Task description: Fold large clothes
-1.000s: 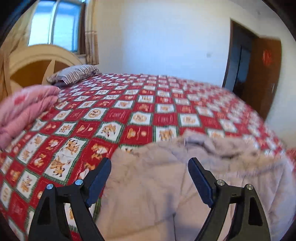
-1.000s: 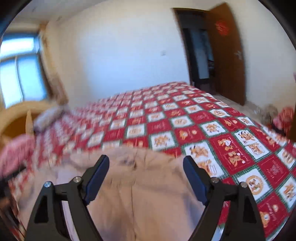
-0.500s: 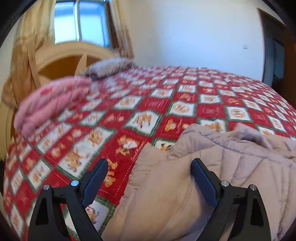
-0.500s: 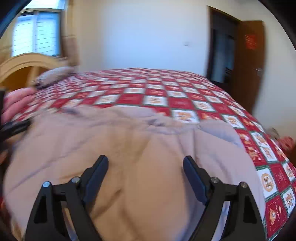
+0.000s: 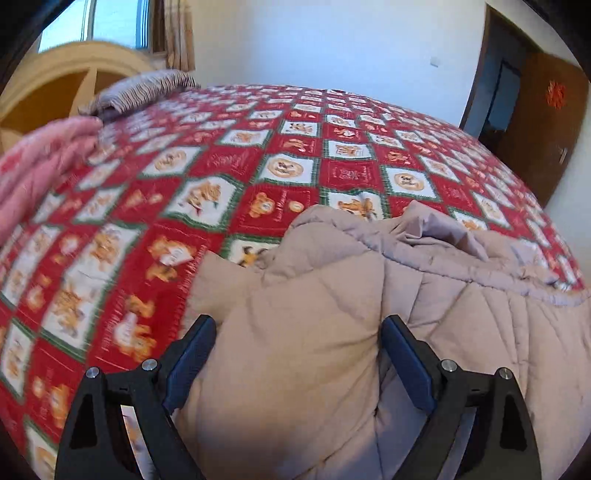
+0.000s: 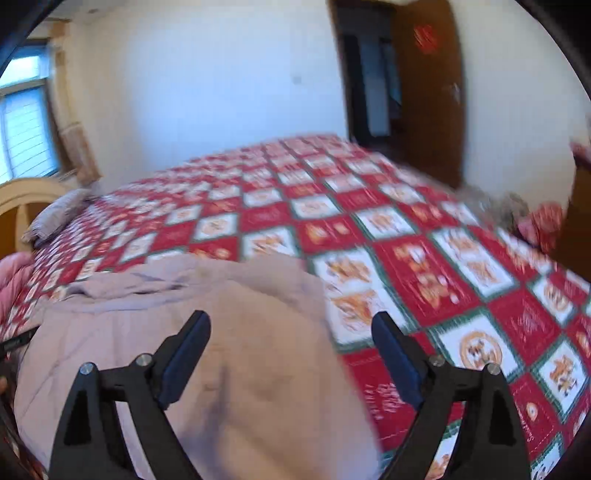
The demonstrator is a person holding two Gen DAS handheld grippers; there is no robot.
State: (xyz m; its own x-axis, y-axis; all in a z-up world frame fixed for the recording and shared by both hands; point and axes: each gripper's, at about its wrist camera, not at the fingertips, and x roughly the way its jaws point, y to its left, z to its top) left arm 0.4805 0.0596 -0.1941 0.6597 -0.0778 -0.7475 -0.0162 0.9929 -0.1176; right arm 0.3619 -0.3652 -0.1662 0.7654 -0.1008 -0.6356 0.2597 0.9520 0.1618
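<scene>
Here, at the far left of the left wrist view, a folded pink quilt (image 5: pixel 33 173) lies on the red patchwork bedspread (image 5: pixel 229 162) with a striped pillow (image 5: pixel 136 92) behind it; the writing on the bedspread's red squares is too blurred to read. The beige padded coat (image 5: pixel 332 332) lies bunched on the near side of the bed, and the left gripper (image 5: pixel 299 354) hangs over its left part, jaws spread wide with nothing pinched. Against a second ago, it sits lower and closer to the coat. In the right wrist view, the right gripper (image 6: pixel 291 354) straddles the coat's right edge (image 6: pixel 258 350), jaws opening and gripping nothing (half a second ago it was over the coat's middle). On the brown door (image 6: pixel 428 92) hangs a red ornament (image 6: pixel 424 34), unreadable.
</scene>
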